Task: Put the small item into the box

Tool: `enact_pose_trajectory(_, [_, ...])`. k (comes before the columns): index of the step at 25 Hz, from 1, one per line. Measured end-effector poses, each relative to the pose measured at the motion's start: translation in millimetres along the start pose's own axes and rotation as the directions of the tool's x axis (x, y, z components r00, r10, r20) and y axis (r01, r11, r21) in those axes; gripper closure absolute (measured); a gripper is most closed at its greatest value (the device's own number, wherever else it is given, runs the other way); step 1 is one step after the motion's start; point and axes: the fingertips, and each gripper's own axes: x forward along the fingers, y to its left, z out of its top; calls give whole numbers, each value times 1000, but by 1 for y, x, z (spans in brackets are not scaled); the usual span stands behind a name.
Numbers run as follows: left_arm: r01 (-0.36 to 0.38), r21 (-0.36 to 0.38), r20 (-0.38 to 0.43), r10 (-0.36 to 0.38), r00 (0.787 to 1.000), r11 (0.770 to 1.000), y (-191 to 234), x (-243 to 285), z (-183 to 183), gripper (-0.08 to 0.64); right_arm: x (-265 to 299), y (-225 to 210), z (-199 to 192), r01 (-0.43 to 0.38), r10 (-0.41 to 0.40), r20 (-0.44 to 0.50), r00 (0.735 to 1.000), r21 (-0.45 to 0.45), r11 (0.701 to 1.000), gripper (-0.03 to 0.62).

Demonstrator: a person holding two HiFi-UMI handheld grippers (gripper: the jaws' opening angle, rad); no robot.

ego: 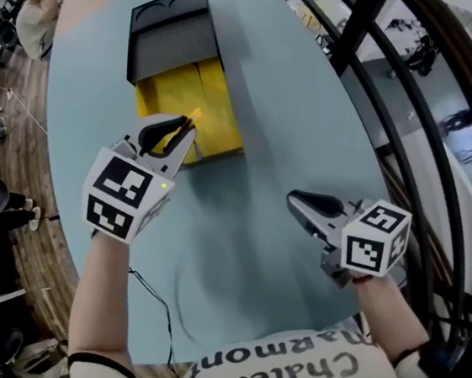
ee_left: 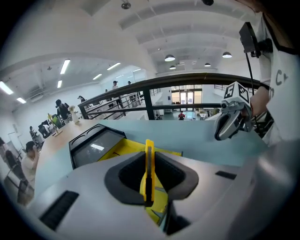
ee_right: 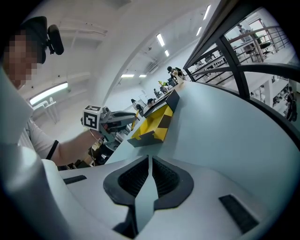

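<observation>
On table point(ego: 310, 133): 1 box point(ego: 215, 110) | 1 yellow item point(ee_left: 148, 166) | 2 hand-held grippers point(ego: 181, 135) point(ego: 298, 202)

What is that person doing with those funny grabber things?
A person holds a grabber in each hand over a blue table. The left gripper is pinching a thin yellow item right at the near end of the open yellow box, whose dark lid sits at the far end. The item isn't in the box yet. The right gripper is shut with nothing in it, off to the side.
</observation>
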Motion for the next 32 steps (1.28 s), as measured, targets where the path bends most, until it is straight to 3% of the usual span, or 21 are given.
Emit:
enact_pose_trajectory(3, [43,29,-55,-41,998,999,-8,11,0,500,-11,-5,1,8,-8,4,1000,-2,1000,541])
enact_pose_trajectory(9, [135,17,-141,-131,981,991,-15,31,-8,500,-29,-16,8,31,-31,27,999,10,999,541])
enact_pose_trajectory(16, [189,96,-275,-157,948,977,-18,50,-29,500,-38,-23,10,47,-47,32,998,18,999,541])
enact_pose_trajectory(27, [270,43,-404,-230,885,962,-22,62,-50,500,-53,-26,11,63,-64,47,997,23,998,541])
enact_pose_trajectory(32, [275,38,-437,-231,869,961,-21,65,-58,500,-58,-28,7,72,-73,45,996,27,997,541])
